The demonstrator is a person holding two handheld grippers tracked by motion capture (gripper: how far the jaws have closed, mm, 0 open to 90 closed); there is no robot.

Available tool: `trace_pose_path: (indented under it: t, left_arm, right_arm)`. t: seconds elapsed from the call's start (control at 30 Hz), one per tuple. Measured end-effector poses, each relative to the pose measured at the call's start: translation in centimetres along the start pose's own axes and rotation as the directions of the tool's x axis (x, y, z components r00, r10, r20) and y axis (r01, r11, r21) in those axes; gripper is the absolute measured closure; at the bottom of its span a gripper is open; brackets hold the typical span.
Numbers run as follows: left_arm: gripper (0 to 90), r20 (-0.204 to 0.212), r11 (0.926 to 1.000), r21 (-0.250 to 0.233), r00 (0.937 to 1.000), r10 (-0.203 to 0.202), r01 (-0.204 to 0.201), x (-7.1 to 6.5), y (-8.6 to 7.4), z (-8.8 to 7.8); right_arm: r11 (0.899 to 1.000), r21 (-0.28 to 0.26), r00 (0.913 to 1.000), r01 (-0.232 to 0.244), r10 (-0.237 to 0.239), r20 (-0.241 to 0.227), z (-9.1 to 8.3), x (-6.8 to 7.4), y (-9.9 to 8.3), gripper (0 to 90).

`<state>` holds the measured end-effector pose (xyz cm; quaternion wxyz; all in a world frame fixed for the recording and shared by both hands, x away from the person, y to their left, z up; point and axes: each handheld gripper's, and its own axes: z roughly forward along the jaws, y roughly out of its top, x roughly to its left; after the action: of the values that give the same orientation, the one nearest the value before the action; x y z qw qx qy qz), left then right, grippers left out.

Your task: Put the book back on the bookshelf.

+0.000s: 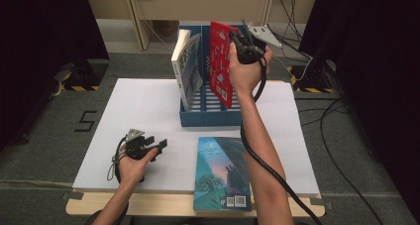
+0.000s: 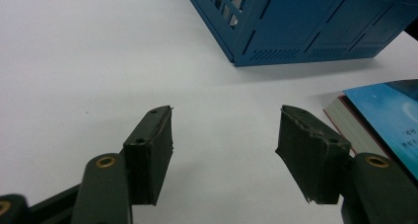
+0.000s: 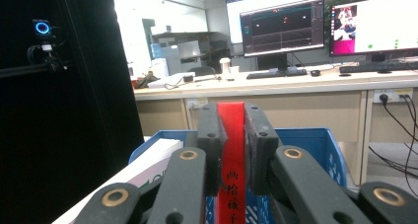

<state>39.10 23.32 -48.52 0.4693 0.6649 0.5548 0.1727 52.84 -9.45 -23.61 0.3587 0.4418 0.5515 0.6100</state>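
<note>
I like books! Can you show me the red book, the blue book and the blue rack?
red book (image 1: pixel 218 61), high view, front cover.
blue book (image 1: pixel 220 173), high view, cover middle.
blue rack (image 2: pixel 315 24), left gripper view, side wall.

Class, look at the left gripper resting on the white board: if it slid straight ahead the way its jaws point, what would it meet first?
Probably the blue rack. The left gripper, jaws open and empty, points across bare white board toward the rack's near corner. The blue book lies off to one side, likely just outside that line, though depth is hard to judge.
</note>
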Motion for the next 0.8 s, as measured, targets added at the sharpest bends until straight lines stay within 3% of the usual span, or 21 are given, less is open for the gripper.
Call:
trace_pose_path:
  t: [0.3,0.8]
  left_arm:
    - [37.3,-0.001,1.0000,0.002,1.0000,-0.004,0.004,0.1,-0.2,0.0]
    - [37.2,0.000,0.9999,0.013,1.0000,0.003,-0.003,0.1,-0.4,0.3]
  right_arm:
    - [1.000,0.001,0.9997,0.017,-0.017,0.016,2.1,1.2,-1.0,80.9]
    - [0.999,0.033,0.9984,0.035,-0.037,0.043,4.1,1.2,-3.0,80.9]
